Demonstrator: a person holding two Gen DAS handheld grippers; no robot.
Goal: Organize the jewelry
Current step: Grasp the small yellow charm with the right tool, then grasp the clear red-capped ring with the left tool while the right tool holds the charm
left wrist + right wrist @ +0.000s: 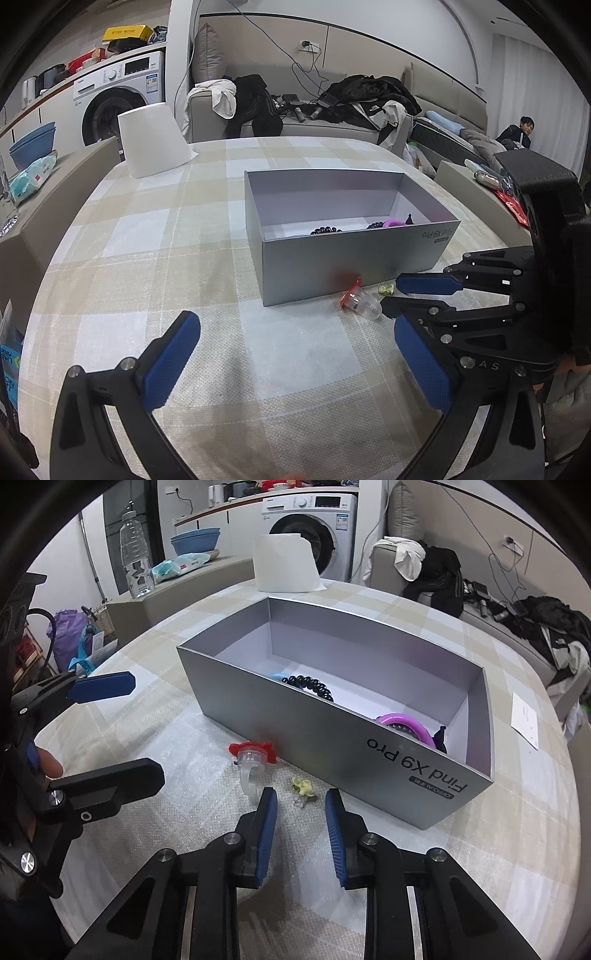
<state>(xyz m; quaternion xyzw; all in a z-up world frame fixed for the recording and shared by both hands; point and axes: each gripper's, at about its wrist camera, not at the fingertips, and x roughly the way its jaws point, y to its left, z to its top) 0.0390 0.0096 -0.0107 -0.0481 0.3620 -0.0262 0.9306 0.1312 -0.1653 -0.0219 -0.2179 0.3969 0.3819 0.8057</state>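
We see the tabletop (461, 849) under a woven checked cloth of coarse, matt weave, and on it a box (332, 746) of smooth card, silvery with a soft sheen outside and matt pale inside. Beside it lie a small piece (251, 764) of clear glossy plastic with a red plastic collar and a tiny yellowish ornament (303, 787) whose material we cannot tell; in the box we make out glossy black beads (308, 686) and a shiny purple plastic ring (406, 725). Both grippers are matt black plastic with bright metal pins, their blue pads (266, 834) finely ribbed and rubbery
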